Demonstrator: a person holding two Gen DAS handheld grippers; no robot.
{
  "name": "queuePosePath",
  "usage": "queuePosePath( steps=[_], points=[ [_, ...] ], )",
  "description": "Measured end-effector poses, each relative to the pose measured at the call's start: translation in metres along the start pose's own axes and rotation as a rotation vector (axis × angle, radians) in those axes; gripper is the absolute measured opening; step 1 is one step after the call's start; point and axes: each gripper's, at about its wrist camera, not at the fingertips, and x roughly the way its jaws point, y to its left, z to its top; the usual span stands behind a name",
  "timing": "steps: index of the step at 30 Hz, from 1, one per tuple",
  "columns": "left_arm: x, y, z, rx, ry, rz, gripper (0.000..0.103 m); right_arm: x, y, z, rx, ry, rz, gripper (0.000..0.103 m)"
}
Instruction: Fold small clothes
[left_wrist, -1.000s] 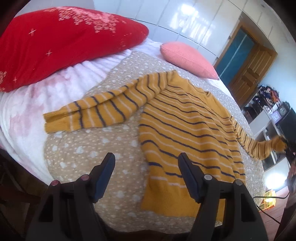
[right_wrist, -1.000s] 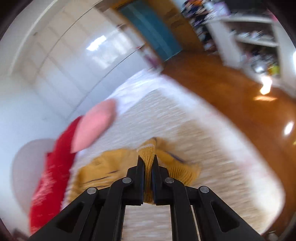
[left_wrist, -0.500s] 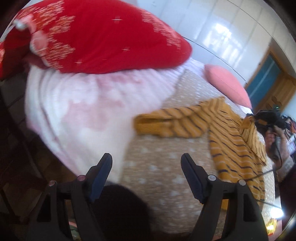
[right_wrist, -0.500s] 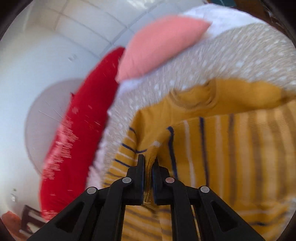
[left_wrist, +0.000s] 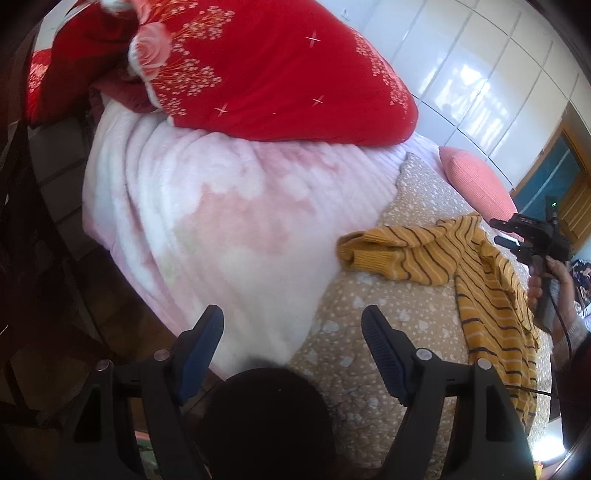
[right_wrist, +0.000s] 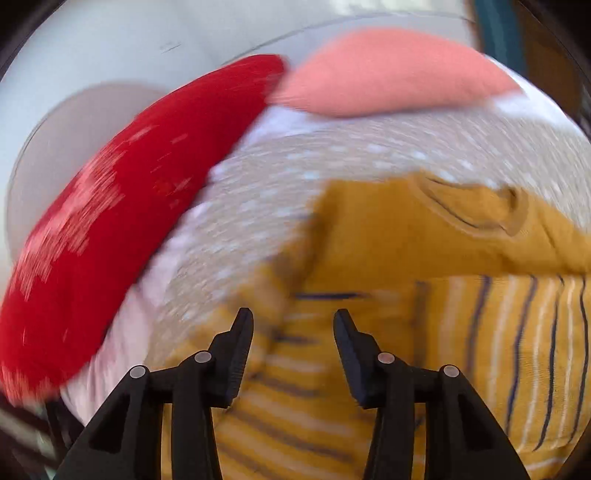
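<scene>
Hovering both hand-held grippers, left (left_wrist: 291, 332) and right (right_wrist: 293, 332), wide open and empty; the sweater (right_wrist: 424, 314) lies on the bed (left_wrist: 388, 317), soft and floppy, so I'd pinch its cuff (left_wrist: 369, 260).

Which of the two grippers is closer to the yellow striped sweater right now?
Right. The right gripper hovers open directly over the sweater; the left gripper is back at the bed's edge, off the sweater.
</scene>
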Motion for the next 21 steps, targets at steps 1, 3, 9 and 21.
queuePosePath(
  steps=[1,3,9,21],
  points=[
    [-0.001,0.001,0.000,-0.001,-0.002,0.004,0.077,-0.002,0.019,-0.008,-0.057,0.018,0.024,0.050],
    [-0.002,0.006,0.000,-0.004,-0.010,0.022,0.077,-0.004,0.065,-0.032,-0.188,0.068,0.095,0.051],
    [-0.007,0.022,0.000,-0.040,-0.020,0.041,0.077,0.009,0.192,-0.120,-0.590,0.204,0.229,0.053],
    [-0.023,0.022,-0.006,-0.049,-0.038,0.073,0.078,0.082,0.279,-0.171,-0.796,0.157,0.054,0.008]
  ],
)
